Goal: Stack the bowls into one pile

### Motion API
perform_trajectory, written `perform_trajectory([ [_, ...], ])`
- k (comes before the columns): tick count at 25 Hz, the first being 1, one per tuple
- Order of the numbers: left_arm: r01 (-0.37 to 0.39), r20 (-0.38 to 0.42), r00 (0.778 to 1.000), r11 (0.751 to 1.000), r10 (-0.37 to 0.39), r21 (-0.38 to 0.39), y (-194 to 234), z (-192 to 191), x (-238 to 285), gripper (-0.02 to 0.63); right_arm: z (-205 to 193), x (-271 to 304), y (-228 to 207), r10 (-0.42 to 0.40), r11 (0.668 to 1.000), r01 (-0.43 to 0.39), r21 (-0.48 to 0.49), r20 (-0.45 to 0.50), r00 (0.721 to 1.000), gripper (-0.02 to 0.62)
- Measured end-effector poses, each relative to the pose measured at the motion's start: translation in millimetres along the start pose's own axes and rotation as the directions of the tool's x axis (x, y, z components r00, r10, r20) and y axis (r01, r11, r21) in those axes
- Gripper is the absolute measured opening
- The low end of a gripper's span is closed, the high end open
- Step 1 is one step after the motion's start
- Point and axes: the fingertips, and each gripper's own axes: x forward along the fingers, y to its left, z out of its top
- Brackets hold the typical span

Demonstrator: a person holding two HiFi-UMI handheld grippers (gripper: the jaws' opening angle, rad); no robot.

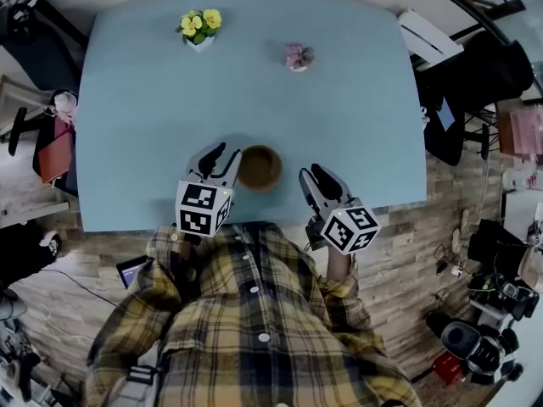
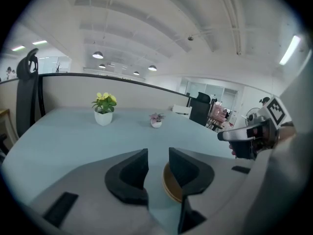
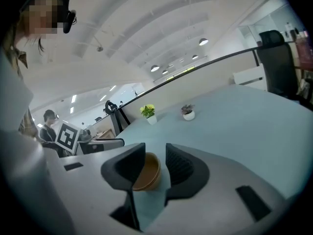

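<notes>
Bowls (image 1: pixel 259 166) seem already nested in one brown pile on the tabletop (image 1: pixel 153 100), near its front edge. Left claw (image 1: pixel 222 161) and right claw (image 1: pixel 317 180) both stand open and empty, one on each side. The left is just beside the pile; a careless sideways swing could knock it toward the edge.

brown round bowl pile (image 1: pixel 259 167): matt, dull wall; paper or wood, cannot tell which.
pale blue table top (image 1: pixel 170 100): smooth, matt, even.
left gripper (image 2: pixel 157 160), right gripper (image 3: pixel 154 153): matt black plastic jaws, ribbed inner pad visible on right one; smooth grey plastic bodies.
yellow plaid shirt (image 1: pixel 254 329): soft woven cloth.
plank floor (image 1: pixel 407 227): wood-grain finish.
small white flower pot (image 2: pixel 103 117): smooth, slightly glossy.
</notes>
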Motion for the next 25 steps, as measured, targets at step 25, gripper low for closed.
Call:
perform_trajectory([
  [25, -0.294, 0.292, 0.911, 0.955, 0.292, -0.039, 53.0, 88.2, -116.7, 0.069, 114.5, 46.7, 81.9, 0.159, 0.841, -0.09, -0.533, 0.086, 0.984, 0.057],
])
